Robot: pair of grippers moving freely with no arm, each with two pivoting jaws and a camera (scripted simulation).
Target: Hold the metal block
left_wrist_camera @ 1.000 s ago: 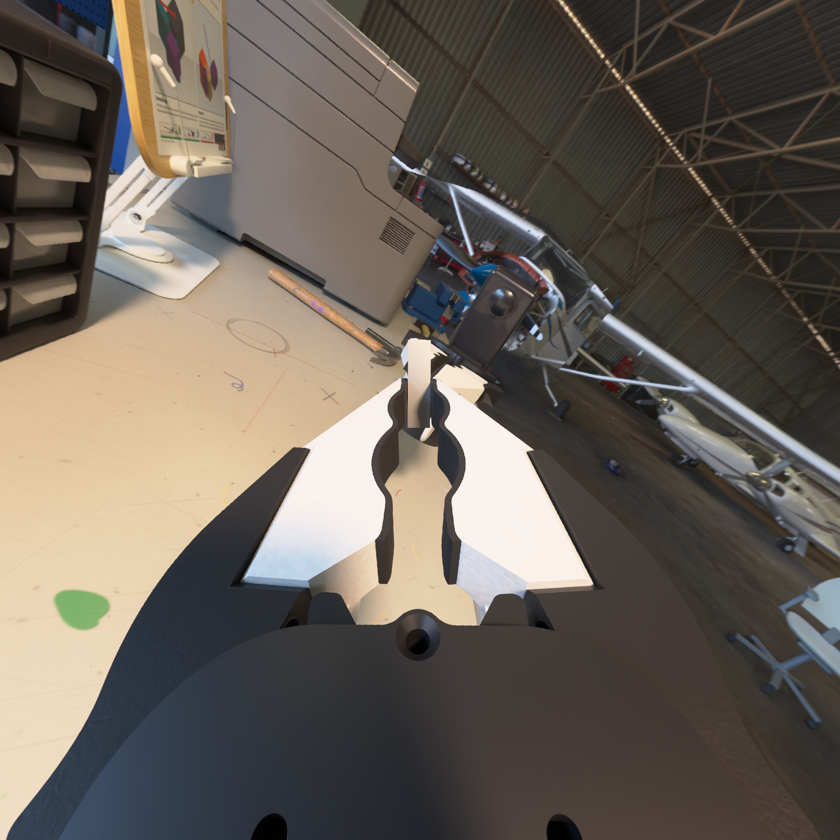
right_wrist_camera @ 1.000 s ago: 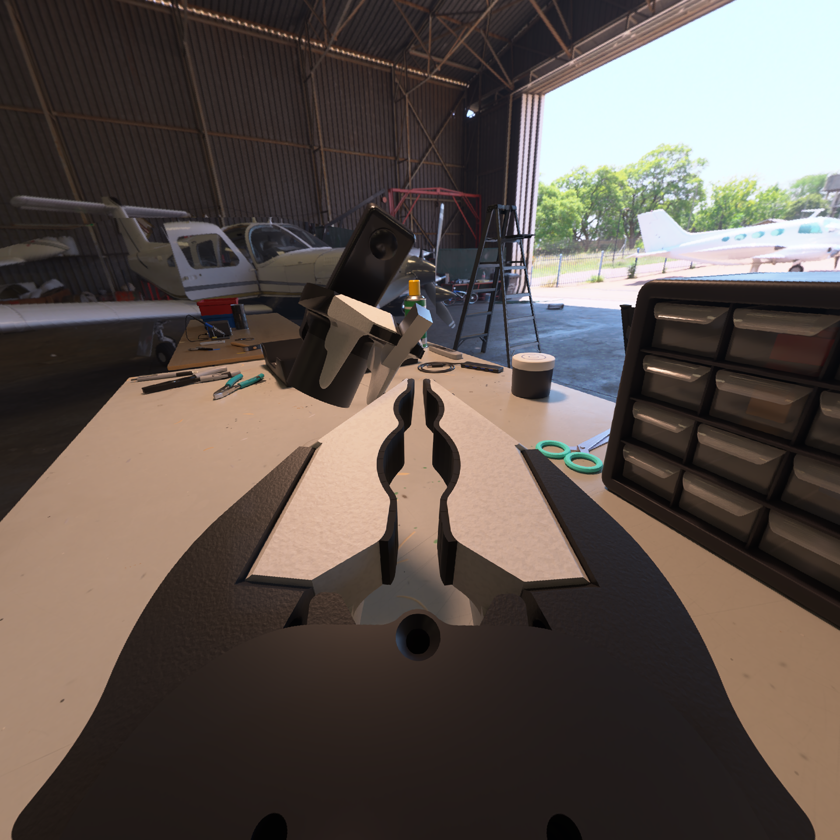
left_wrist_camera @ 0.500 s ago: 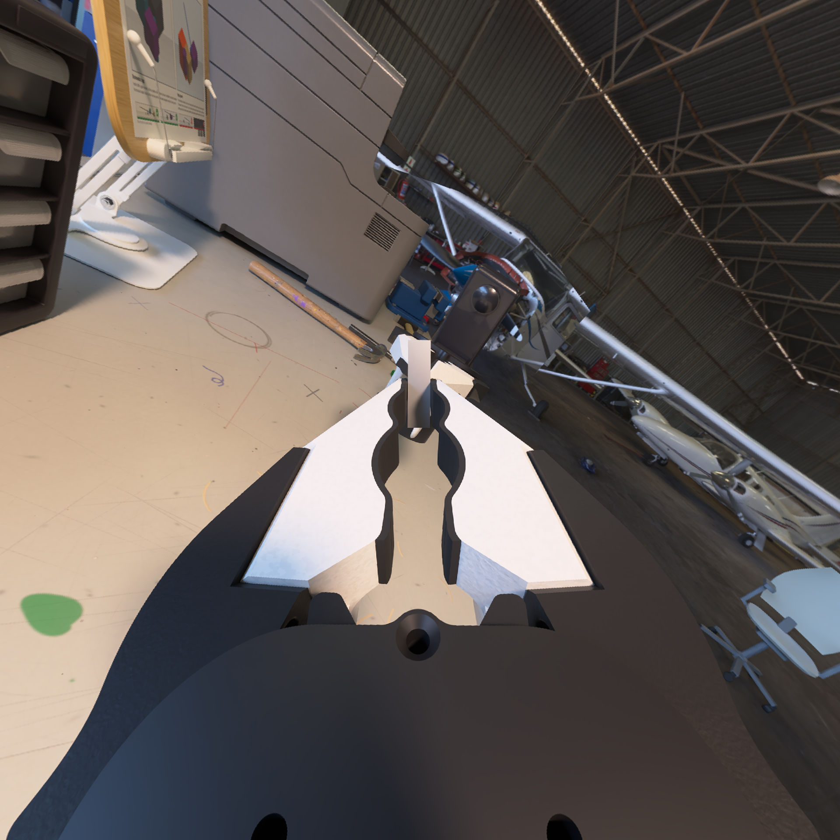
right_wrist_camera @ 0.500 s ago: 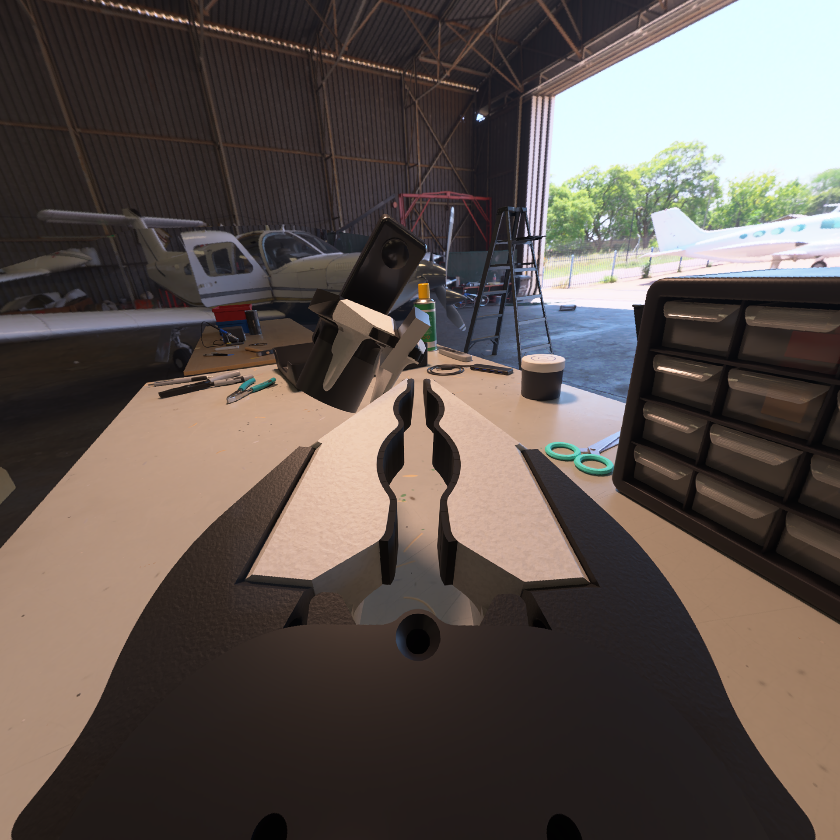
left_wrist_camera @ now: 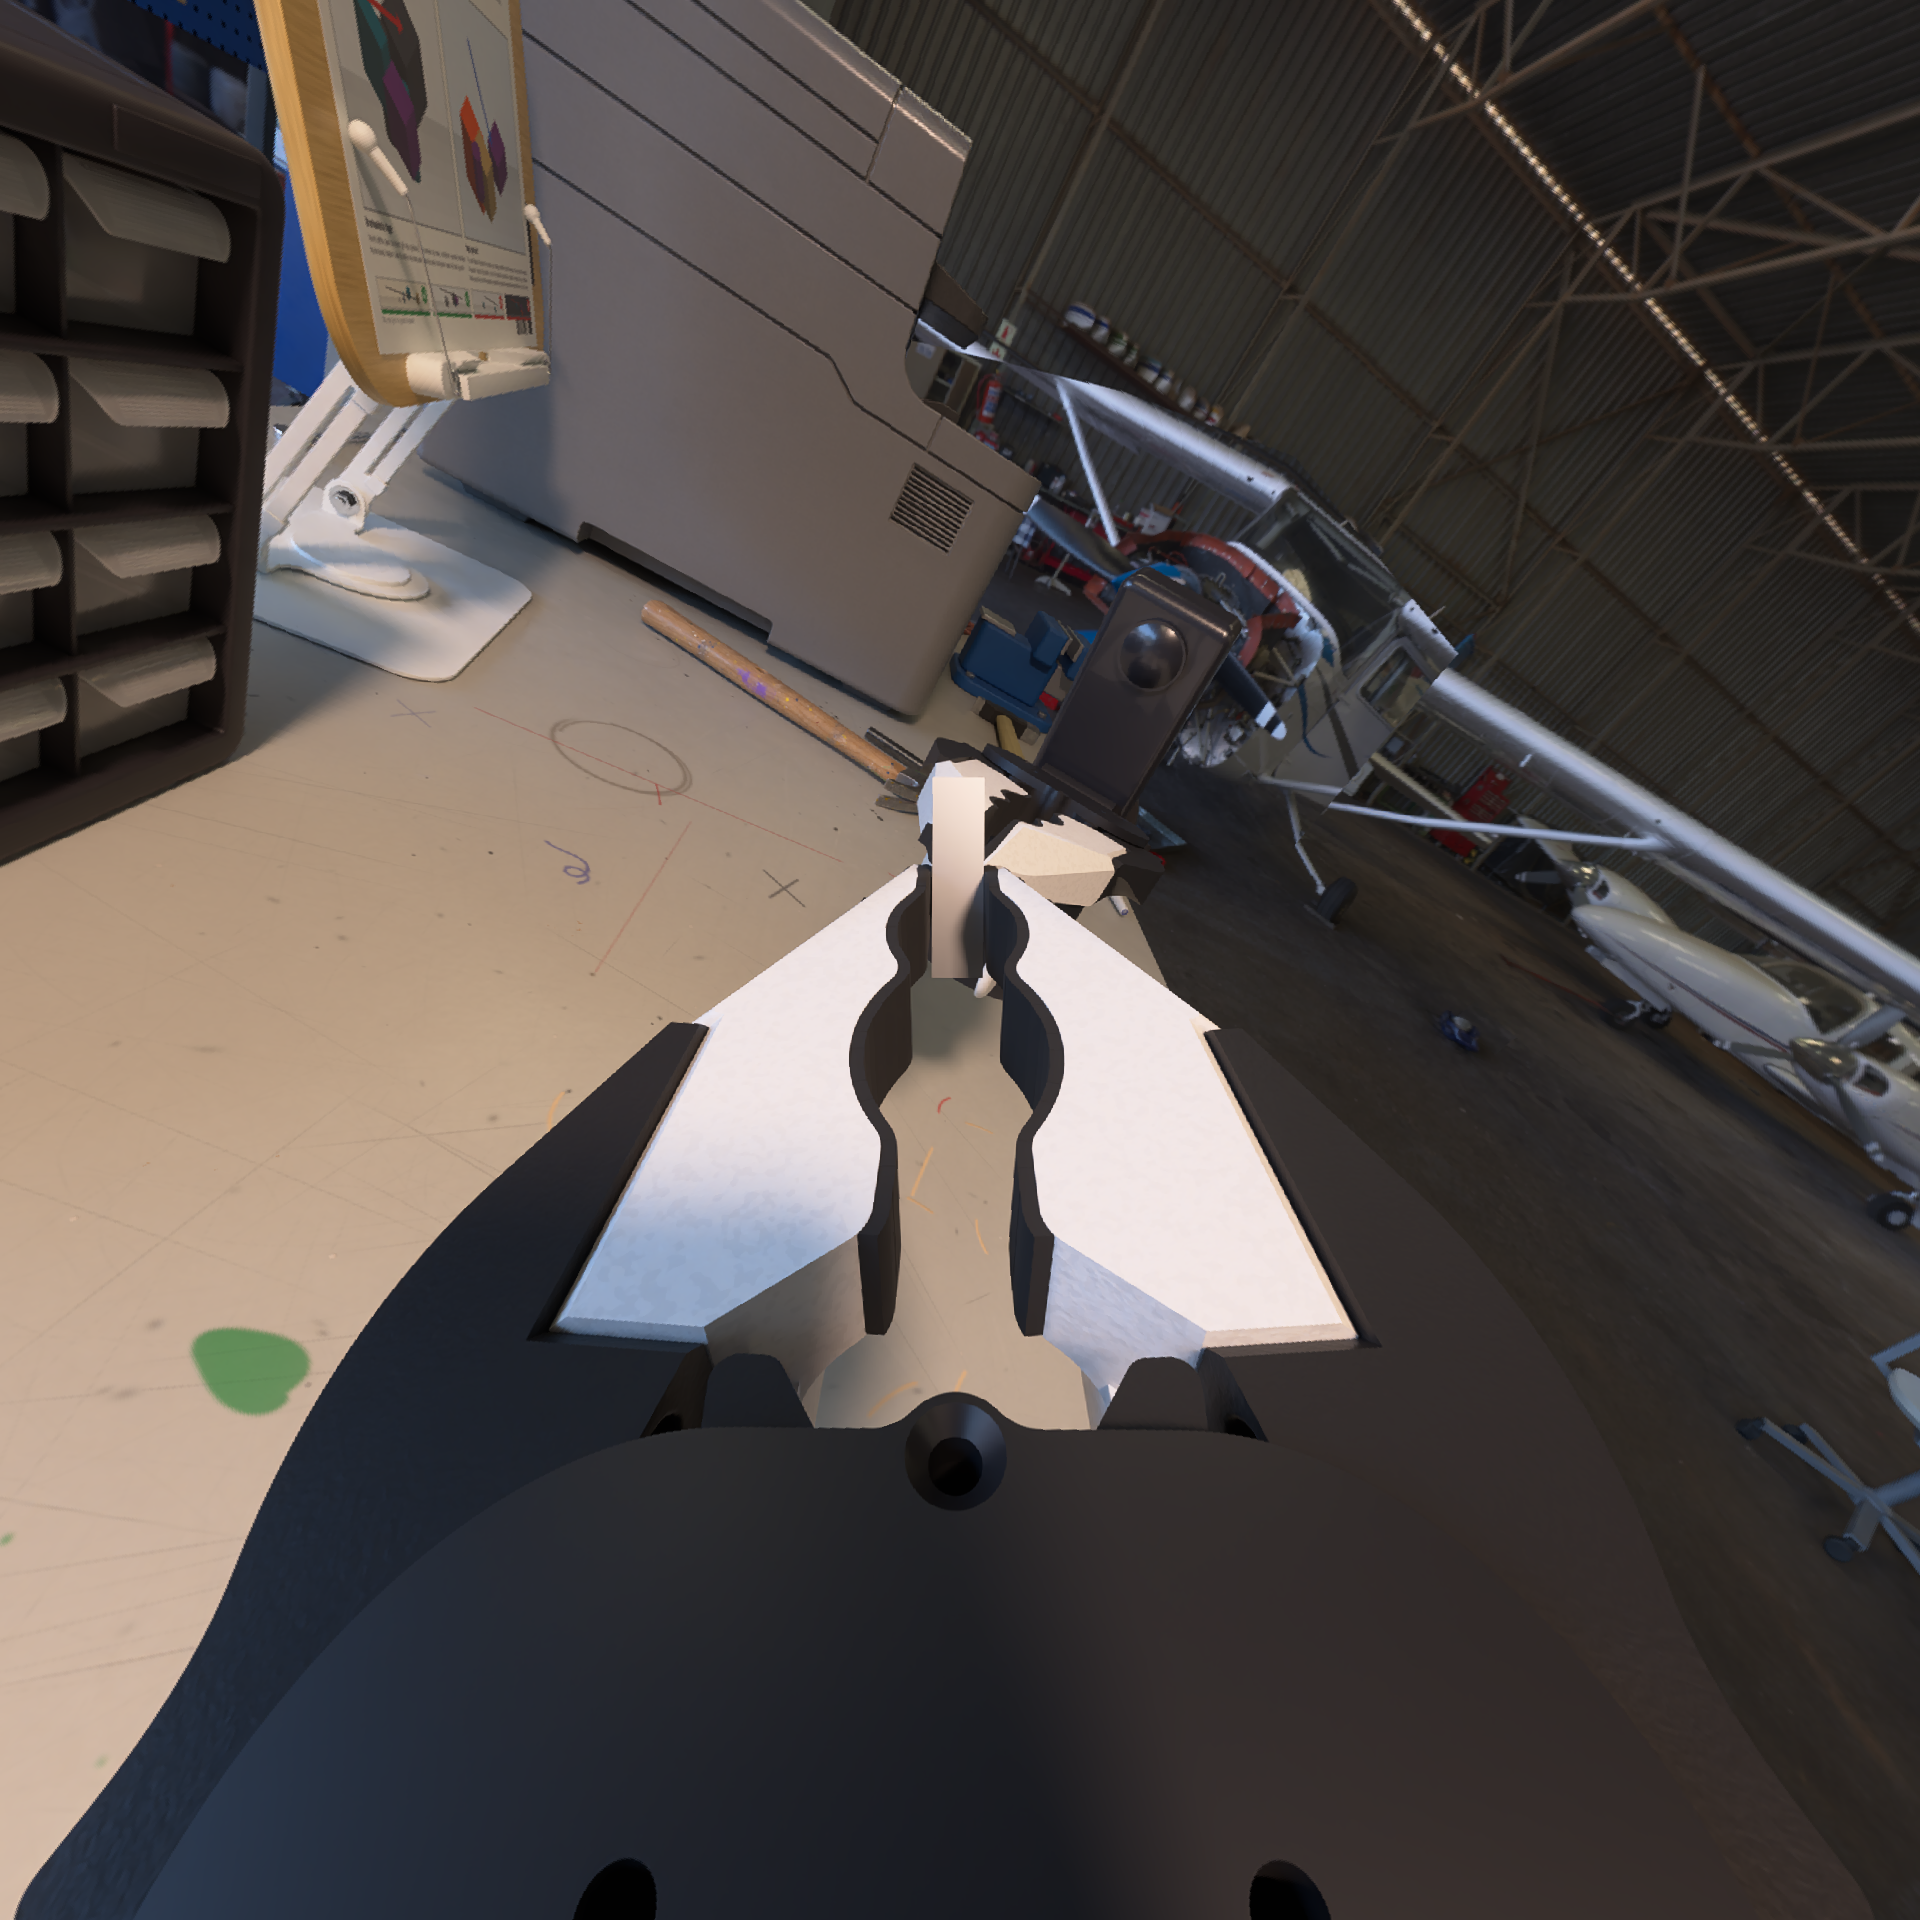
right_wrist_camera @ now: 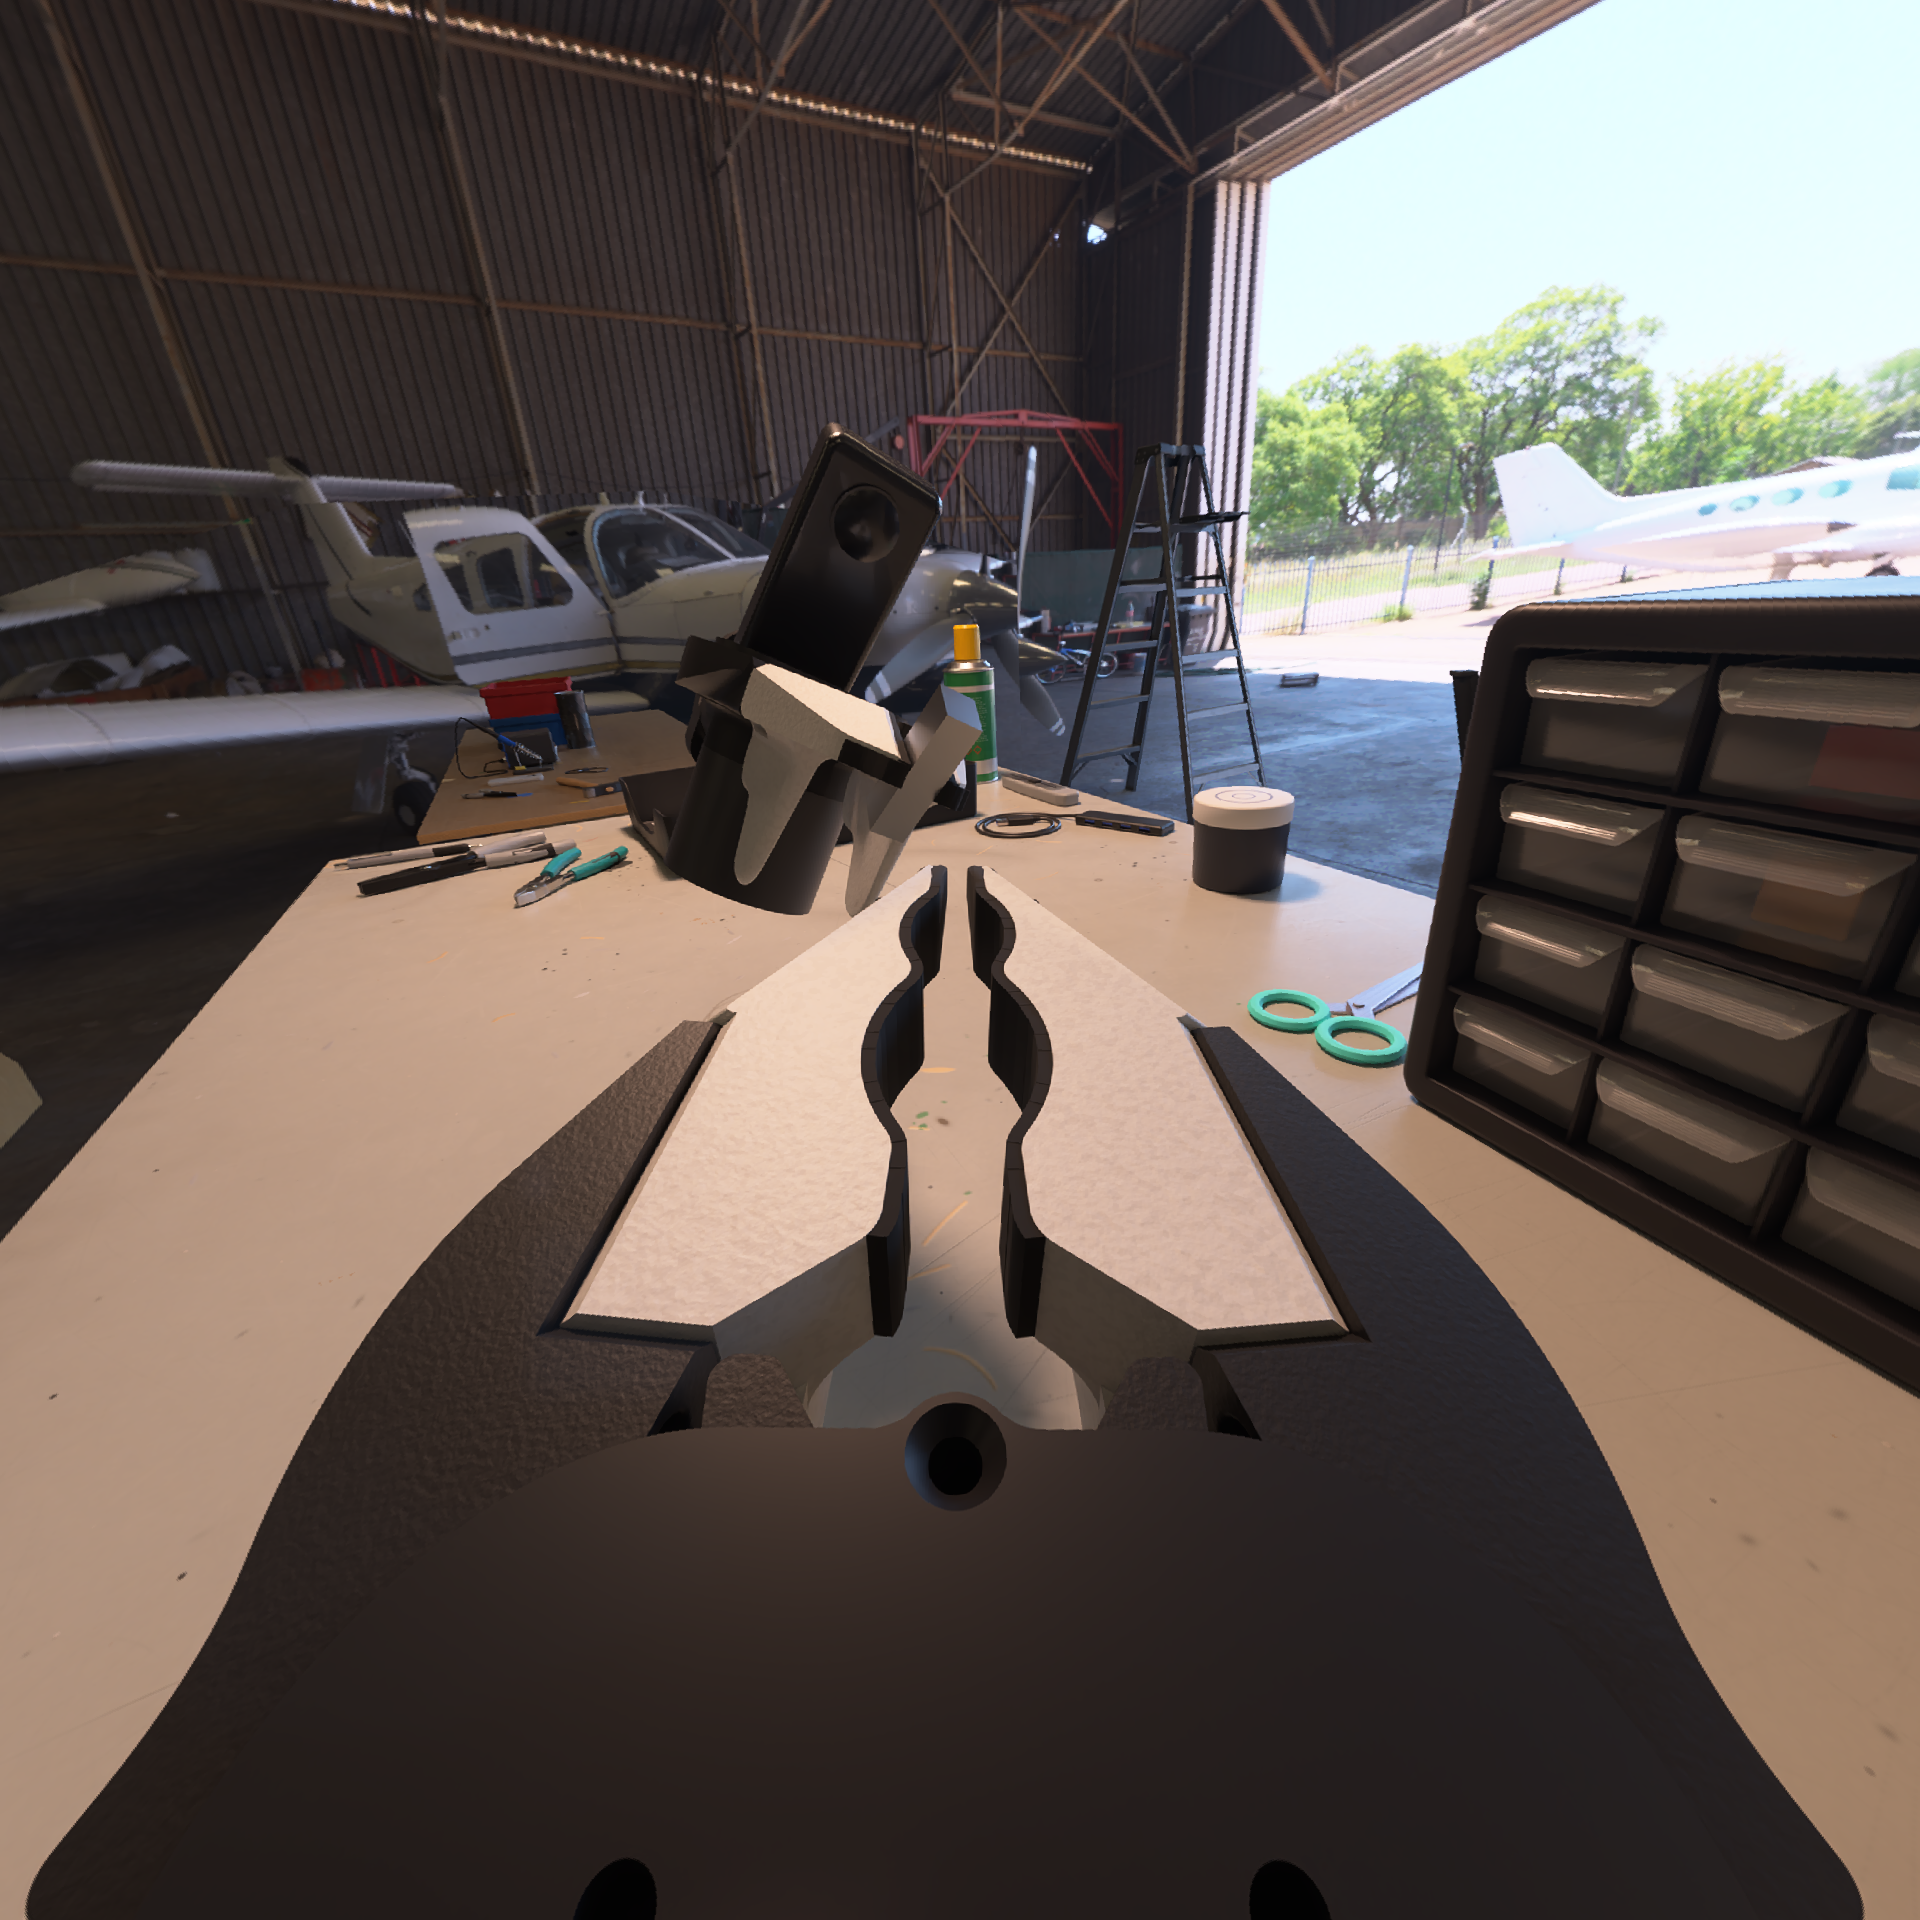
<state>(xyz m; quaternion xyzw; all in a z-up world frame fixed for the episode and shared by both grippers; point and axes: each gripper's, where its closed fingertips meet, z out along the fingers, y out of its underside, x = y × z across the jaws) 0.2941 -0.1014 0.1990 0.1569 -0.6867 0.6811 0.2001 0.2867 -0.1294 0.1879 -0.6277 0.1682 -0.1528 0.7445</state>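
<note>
The metal block [left_wrist_camera: 956, 831], a pale grey slab, stands upright between my left gripper's fingertips. My left gripper [left_wrist_camera: 956, 878] is shut on it above the beige table [left_wrist_camera: 312, 1039], near the table's edge. My right gripper [right_wrist_camera: 957, 878] is shut with nothing between its fingers, low over the table. It faces the left gripper at close range and shows just beyond the block in the left wrist view [left_wrist_camera: 1003, 821]. The left gripper shows ahead in the right wrist view [right_wrist_camera: 816, 883]. I cannot make out the block clearly there.
A dark drawer cabinet [right_wrist_camera: 1714, 935] stands at the right, also in the left wrist view [left_wrist_camera: 104, 416]. A grey printer [left_wrist_camera: 727, 312], a board on a white stand [left_wrist_camera: 416, 187] and a hammer [left_wrist_camera: 769, 691] lie beyond. Green-handled scissors [right_wrist_camera: 1325, 1023], a jar [right_wrist_camera: 1242, 842], a spray can [right_wrist_camera: 968, 707] and pens [right_wrist_camera: 447, 862] sit on the table.
The left gripper swayed a little to one side and came back, keeping hold of the block. The right gripper has barely moved and stays shut.
</note>
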